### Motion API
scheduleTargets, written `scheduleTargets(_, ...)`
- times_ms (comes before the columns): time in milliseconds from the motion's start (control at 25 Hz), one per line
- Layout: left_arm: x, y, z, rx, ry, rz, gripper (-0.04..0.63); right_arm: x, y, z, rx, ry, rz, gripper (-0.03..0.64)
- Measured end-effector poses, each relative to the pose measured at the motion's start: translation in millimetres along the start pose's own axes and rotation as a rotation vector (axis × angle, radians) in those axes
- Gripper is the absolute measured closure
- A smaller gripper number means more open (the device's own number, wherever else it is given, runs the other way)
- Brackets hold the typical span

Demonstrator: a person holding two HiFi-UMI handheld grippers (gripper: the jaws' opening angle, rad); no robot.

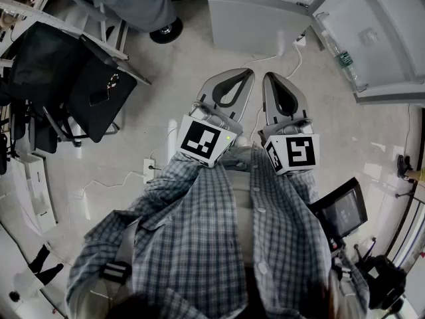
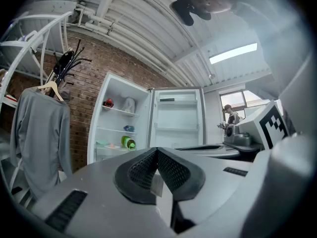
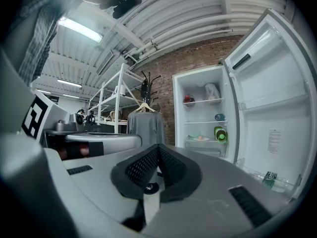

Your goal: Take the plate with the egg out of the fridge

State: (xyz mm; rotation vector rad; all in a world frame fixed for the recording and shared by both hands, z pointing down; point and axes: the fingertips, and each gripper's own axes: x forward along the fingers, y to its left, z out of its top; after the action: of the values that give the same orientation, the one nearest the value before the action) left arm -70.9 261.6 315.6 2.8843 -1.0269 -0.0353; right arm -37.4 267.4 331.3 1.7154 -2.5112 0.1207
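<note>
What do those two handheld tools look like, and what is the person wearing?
The left gripper and right gripper are grey with black textured pads. Each carries a white cube with black square markers. The person wears a blue-grey checked shirt.

Red brick wall (image 2: pixel 89 63) under a white ribbed ceiling (image 2: pixel 148 19) with a strip light (image 2: pixel 233 53); white metal shelving rack (image 3: pixel 121 90); pale glossy floor (image 1: pixel 199 65).

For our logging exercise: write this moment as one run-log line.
fridge: open | plate: on shelf | left gripper: shut, empty | right gripper: shut, empty
</note>
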Motion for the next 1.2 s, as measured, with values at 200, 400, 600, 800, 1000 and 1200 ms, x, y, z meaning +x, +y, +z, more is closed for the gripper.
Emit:
scheduleTargets(200,0,-2,1,0.001,-0.004,-0.009,0.589,0,4,1,-0.033,0.005,0.005,0.611)
scheduleTargets(400,-1,0,0,0.0,-0.001,-0.007,0.589,0,5,-1,-0.026,0.006,0.004,0.611)
scheduleTargets(600,-10,11,-5,-0.014,0.003,0.021,0.589,1,7,-3,-0.024,0.013,-0.006,0.611)
scheduleTargets(800,-23,26,-7,-0.02,0.009,0.04,0.589,5,12,-3,-0.029,0.02,-0.024,0.611)
scheduleTargets(1000,-37,41,-9,-0.046,0.006,0.053,0.589,8,22,-4,-0.036,0.028,-0.036,0.611)
scheduleTargets(1200,-50,56,-9,-0.047,0.001,0.063,0.589,13,37,-8,-0.042,0.042,-0.036,0.611)
